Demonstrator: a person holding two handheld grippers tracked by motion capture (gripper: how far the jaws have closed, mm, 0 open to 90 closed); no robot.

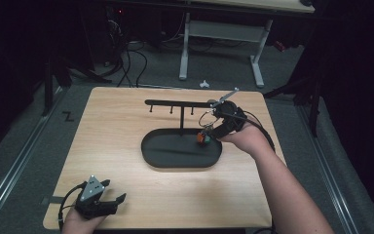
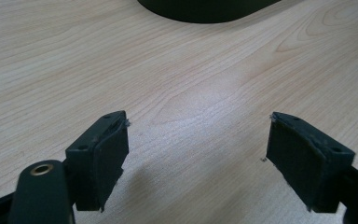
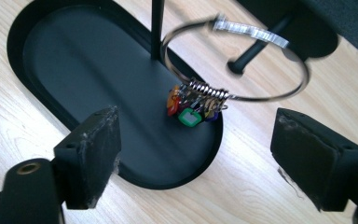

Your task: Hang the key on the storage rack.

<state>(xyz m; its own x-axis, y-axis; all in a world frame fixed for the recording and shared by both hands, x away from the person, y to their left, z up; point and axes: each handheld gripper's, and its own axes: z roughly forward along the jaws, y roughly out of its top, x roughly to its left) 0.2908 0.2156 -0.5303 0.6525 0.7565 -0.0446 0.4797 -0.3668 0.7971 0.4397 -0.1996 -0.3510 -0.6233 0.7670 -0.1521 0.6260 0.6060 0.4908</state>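
Note:
A large wire key ring (image 3: 242, 88) carries a bunch of small coloured keys (image 3: 191, 109), red, green and blue. The bunch is over the right end of a black oval tray (image 3: 65, 51); I cannot tell whether it rests on the tray or hangs. In the high view the ring (image 1: 206, 117) is beside the right end of the black hook rack (image 1: 175, 103) that rises from the tray (image 1: 175, 151). My right gripper (image 3: 196, 116) (image 1: 213, 134) is open, its jaws either side of the keys and clear of them. At the table's near left edge my left gripper (image 1: 117, 190) (image 2: 198, 121) is open over bare wood.
The light wooden table (image 1: 112, 136) has bare wood to the left of the tray and in front of it. The rack's thin post (image 3: 157, 28) stands in the tray just behind the keys. Beyond the table are a desk frame (image 1: 219, 34) and cables on the floor.

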